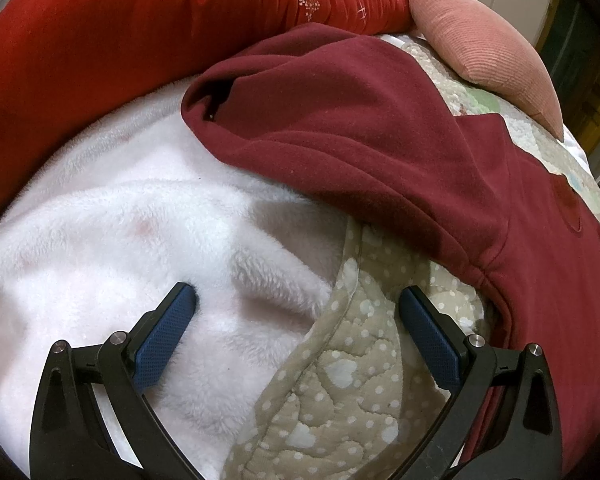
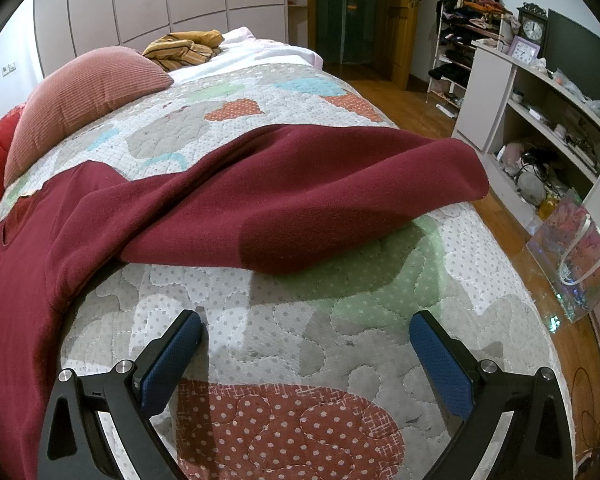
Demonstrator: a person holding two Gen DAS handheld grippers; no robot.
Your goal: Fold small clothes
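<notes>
A dark red fleece garment (image 1: 360, 120) lies spread on the bed, one sleeve reaching left with its cuff opening showing. In the right wrist view the same garment (image 2: 300, 188) lies across the quilt with a sleeve stretched to the right. My left gripper (image 1: 298, 300) is open and empty, low over a white fluffy blanket (image 1: 120, 232) and the quilt's edge, just short of the garment's hem. My right gripper (image 2: 306, 330) is open and empty above bare quilt (image 2: 300, 320), in front of the sleeve.
A pink corduroy pillow (image 2: 84, 92) and a bright red quilted cover (image 1: 120, 32) lie at the head of the bed. Striped yellow clothes (image 2: 184, 48) lie at the far end. White shelves (image 2: 540, 120) and a clear gift bag (image 2: 576, 256) stand on the wood floor at the right.
</notes>
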